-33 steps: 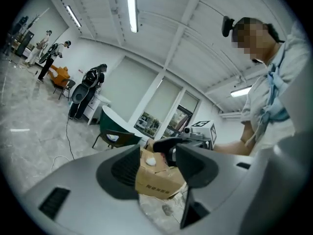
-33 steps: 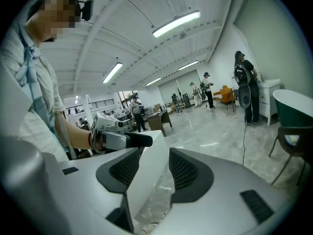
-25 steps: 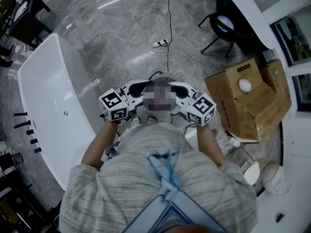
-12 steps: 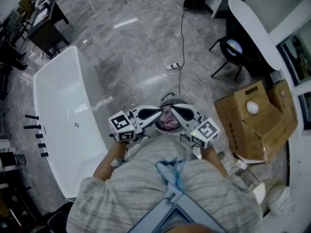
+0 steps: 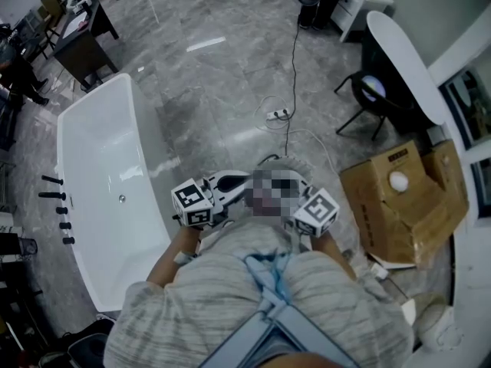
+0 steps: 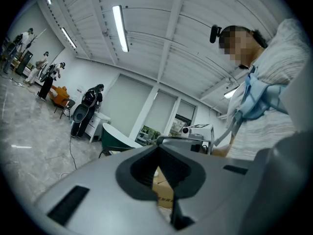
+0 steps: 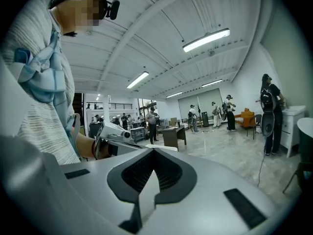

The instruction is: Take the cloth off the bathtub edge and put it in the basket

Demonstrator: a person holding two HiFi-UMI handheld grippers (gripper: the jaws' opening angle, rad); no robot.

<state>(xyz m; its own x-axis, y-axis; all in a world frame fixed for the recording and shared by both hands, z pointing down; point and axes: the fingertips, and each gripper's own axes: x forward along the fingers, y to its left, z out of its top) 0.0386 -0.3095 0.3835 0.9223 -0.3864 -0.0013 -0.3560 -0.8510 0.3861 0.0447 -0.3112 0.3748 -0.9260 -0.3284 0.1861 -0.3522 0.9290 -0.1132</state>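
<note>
In the head view the white bathtub (image 5: 115,182) stands at the left, and its rim is bare. No cloth shows in any view. My left gripper (image 5: 239,182) and the right gripper's marker cube (image 5: 316,211) are held side by side in front of the person's chest, jaws pointing toward each other. A mosaic patch hides the spot between them. A rounded grey rim (image 5: 290,165), perhaps the basket, peeks out beyond the patch. The left gripper (image 6: 157,150) is shut with nothing in it. The right gripper (image 7: 152,153) is shut and empty too.
A cardboard box (image 5: 399,198) sits on the floor at the right. A cable and power strip (image 5: 280,115) lie ahead on the grey marble floor. A black chair (image 5: 368,90) and a white oval table (image 5: 403,60) stand beyond. Black taps (image 5: 55,209) flank the tub. Several people (image 7: 227,112) stand far off.
Half a second ago pink cloth showed inside a round rim between the grippers; a patch covers that spot now. The head view has shifted slightly, and the grippers sit closer to the chest.
</note>
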